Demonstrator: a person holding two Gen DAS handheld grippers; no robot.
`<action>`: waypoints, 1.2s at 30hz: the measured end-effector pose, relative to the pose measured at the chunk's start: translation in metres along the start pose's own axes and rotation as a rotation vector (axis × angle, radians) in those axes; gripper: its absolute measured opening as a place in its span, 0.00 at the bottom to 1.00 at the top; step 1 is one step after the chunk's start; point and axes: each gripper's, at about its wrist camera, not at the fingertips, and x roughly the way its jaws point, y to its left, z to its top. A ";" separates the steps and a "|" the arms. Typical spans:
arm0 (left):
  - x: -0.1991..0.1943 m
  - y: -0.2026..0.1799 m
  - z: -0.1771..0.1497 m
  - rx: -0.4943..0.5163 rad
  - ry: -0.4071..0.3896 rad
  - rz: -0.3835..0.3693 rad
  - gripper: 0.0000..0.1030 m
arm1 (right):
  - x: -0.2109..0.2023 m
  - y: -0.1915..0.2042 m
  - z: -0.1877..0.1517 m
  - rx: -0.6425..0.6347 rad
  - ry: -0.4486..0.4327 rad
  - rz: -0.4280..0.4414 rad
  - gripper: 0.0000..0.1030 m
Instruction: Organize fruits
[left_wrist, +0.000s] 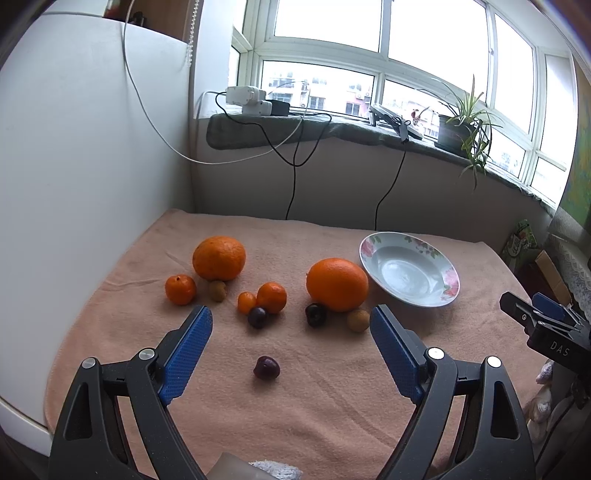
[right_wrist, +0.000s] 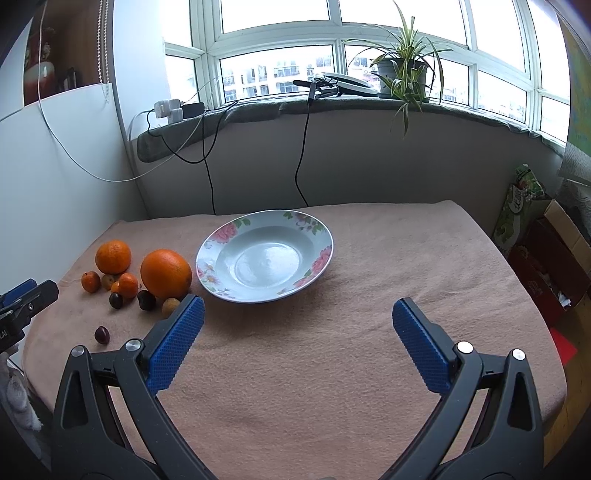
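Jaws wide both sides, nothing held; L view centres lone cherry (left_wrist: 266, 367), R view plate (right_wrist: 221, 236).

A potted plant (right_wrist: 405, 68) stands on the window sill (right_wrist: 369, 105) toward its right end. White chargers (left_wrist: 248, 99) sit at the sill's left end, and black cables (left_wrist: 294, 162) hang down the wall from there. A cardboard box (right_wrist: 554, 266) and what may be a printed bag (right_wrist: 517, 206) stand beyond the table's right edge.
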 end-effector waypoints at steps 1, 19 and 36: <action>0.000 0.000 0.000 -0.001 0.001 0.000 0.85 | 0.001 0.000 0.000 0.000 0.003 0.001 1.00; 0.014 0.006 0.000 -0.016 0.031 -0.006 0.85 | 0.012 0.005 0.002 -0.012 0.033 0.047 1.00; 0.041 0.027 0.002 -0.067 0.083 -0.041 0.85 | 0.038 0.025 0.004 -0.020 0.095 0.201 1.00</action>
